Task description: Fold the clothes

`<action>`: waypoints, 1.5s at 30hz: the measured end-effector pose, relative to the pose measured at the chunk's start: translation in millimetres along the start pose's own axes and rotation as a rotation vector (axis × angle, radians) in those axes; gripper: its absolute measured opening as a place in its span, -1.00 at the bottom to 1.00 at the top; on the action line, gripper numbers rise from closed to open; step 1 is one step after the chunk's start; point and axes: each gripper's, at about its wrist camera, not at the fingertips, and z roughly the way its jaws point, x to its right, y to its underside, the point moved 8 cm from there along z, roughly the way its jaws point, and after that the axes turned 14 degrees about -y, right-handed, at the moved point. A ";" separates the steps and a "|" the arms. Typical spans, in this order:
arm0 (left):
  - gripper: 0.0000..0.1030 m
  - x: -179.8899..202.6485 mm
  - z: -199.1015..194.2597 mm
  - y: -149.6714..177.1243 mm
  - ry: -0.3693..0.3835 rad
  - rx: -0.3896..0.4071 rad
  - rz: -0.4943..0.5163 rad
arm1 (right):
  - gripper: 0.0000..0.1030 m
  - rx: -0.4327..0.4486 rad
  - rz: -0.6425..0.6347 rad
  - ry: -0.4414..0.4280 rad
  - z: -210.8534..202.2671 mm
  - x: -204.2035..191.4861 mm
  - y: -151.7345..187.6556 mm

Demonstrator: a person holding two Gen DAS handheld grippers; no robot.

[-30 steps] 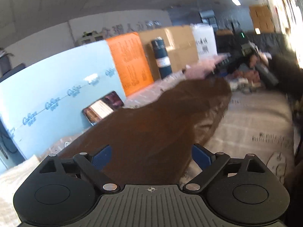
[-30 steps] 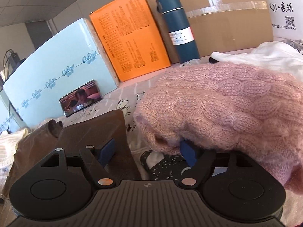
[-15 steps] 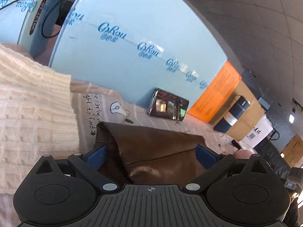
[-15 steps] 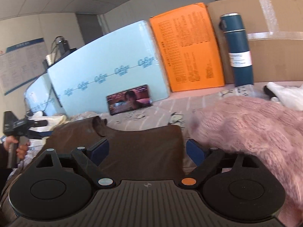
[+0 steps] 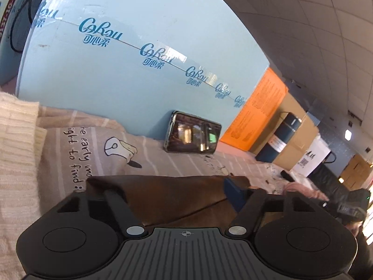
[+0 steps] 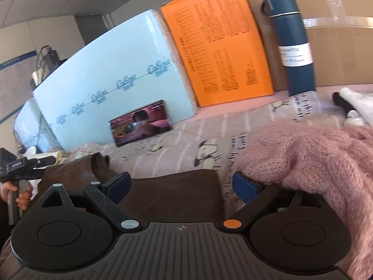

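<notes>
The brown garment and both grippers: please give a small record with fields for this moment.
garment: brown smooth-fabric garment, lying on the printed striped bedsheet
left gripper: jaws closing, brown fabric between them
right gripper: jaws opening, wide apart over the garment's edge, gripping nothing
right neighbour: pink fuzzy knitted sweater, beside the garment
left neighbour: cream knitted sweater
background: phone leaning on light blue box

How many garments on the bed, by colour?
Brown: 1, brown garment
Pink: 1, pink knit sweater
Cream: 1, cream knit
White: 1, white garment, only partly in view
Total: 4
</notes>
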 end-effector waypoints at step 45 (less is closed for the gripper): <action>-0.95 93.8 -288.4 138.7 0.631 0.309 0.114 | 1.00 0.158 0.163 -0.095 -119.1 -57.3 -10.7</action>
